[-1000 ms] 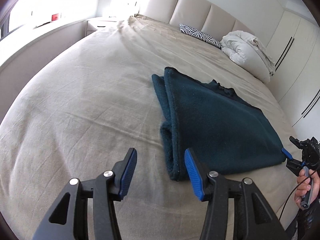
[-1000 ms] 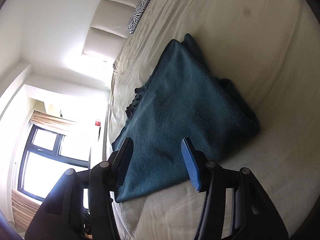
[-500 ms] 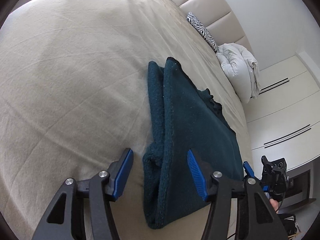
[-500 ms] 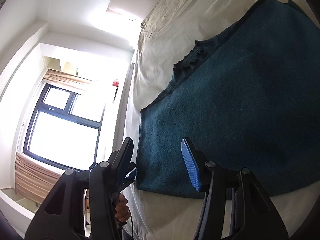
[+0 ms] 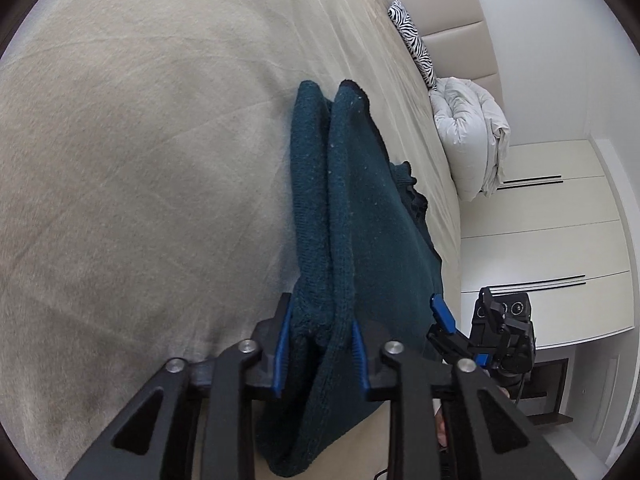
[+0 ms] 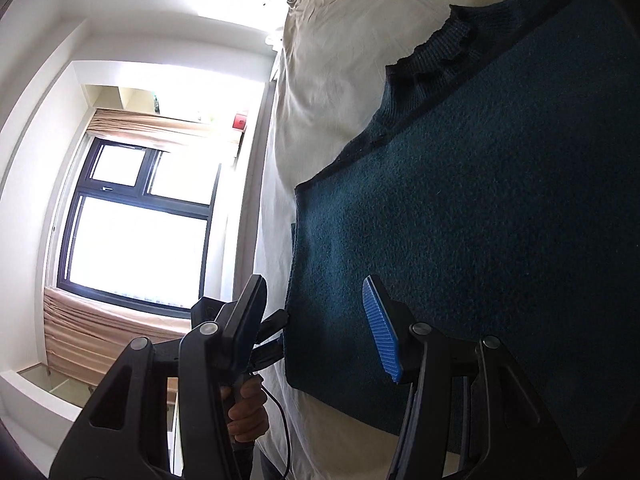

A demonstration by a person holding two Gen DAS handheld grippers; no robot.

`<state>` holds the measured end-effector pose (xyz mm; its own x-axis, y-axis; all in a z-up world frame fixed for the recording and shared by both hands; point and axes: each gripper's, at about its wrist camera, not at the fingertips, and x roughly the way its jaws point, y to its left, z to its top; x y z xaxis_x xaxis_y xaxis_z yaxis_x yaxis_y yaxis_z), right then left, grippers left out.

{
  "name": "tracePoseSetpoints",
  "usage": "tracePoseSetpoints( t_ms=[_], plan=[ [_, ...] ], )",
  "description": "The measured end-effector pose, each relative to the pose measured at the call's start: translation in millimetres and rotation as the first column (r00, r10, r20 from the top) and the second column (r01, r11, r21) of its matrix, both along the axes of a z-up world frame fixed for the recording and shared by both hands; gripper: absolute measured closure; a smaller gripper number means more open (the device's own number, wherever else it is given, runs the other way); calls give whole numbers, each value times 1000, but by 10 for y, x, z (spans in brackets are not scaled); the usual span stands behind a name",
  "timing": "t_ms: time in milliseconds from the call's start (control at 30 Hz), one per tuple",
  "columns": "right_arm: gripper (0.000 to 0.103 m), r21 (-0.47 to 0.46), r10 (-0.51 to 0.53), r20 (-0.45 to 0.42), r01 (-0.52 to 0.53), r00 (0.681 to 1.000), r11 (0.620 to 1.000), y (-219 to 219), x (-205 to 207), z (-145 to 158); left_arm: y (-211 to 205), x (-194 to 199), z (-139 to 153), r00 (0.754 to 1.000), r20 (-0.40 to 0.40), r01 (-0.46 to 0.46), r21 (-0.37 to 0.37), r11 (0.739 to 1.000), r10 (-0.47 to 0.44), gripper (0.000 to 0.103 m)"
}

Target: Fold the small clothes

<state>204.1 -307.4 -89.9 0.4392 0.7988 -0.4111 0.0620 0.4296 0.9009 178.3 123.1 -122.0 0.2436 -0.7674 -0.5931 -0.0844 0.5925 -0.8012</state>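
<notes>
**Left corner pinched, right corner still to take**

Your left gripper point(image 5: 319, 346) has just been closing, and its blue pads now pinch the thick folded edge of the teal sweater point(image 5: 360, 220) at its near corner, with the knit bunched between them. Your right gripper point(image 6: 320, 328) has its jaws parted: they straddle the sweater's near edge with the cloth between them, but the pads are not pressing on it. In that view your other hand point(image 6: 246, 412) shows just beyond the left finger, wrapped around its handle.

By my reading you are taking hold of the two near corners for the next fold. The step calls for you to clench the right jaws on the hem, then lift both corners together and carry them level toward the far edge. Keep the layers stacked in the left grip; a knit this thick may slip or unroll.

The sweater lies flat on the beige bedsheet point(image 5: 140, 160), already folded lengthwise, its ribbed collar point(image 6: 444, 52) at the far end. Beyond it, a crumpled white duvet point(image 5: 472, 136) and a zebra-print pillow point(image 5: 416, 44) sit against the padded headboard point(image 5: 452, 4). White wardrobe doors point(image 5: 560, 248) stand alongside the bed. A bright window point(image 6: 136, 220) with tan curtains shows in the right wrist view.
</notes>
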Motion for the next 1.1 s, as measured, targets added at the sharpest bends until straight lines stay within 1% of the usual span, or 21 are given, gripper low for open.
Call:
tracePoseSetpoints(
  t_ms=[133, 167, 267, 333, 467, 600, 733, 867, 967, 1067, 1100],
  plan=[
    [53, 7, 40, -10, -40, 999, 999, 166, 146, -22, 46, -85, 28, 1000, 25, -17, -1, 1000, 17, 80],
    [53, 5, 57, -10, -57, 998, 998, 245, 245, -51, 52, -97, 37, 999, 31, -19, 3, 1000, 19, 80],
    [53, 7, 125, -18, -125, 992, 992, 458, 372, -52, 45, -105, 44, 999, 39, -20, 4, 1000, 20, 80],
    [53, -2, 157, -39, -157, 987, 988, 581, 449, -104, 57, -119, 39, 999, 39, -23, 3, 1000, 22, 81],
    [55, -32, 150, -102, -154, 983, 987, 657, 557, -309, 60, -112, 51, 999, 42, -27, 3, 1000, 27, 82],
    [56, 4, 142, -98, -142, 985, 990, 608, 548, -363, 18, -96, 124, 998, 54, -25, 20, 999, 24, 83],
    [55, 83, 126, -112, -117, 986, 990, 478, 527, -389, -75, -85, 305, 997, 80, -15, 36, 999, 12, 84],
    [55, 170, 101, -109, -82, 989, 982, 297, 495, -406, -277, -61, 609, 992, 126, 9, 68, 998, -17, 84],
    [54, 223, 78, -99, -54, 992, 973, 86, 452, -378, -568, -31, 865, 983, 170, 47, 98, 994, -63, 84],
    [46, 295, 54, -86, -26, 995, 955, -190, 410, -325, -1035, -20, 1059, 967, 214, 111, 144, 983, -141, 84],
    [45, 318, 47, -80, -19, 996, 948, -298, 392, -300, -1221, -21, 1092, 960, 225, 135, 160, 978, -169, 84]
  ],
)
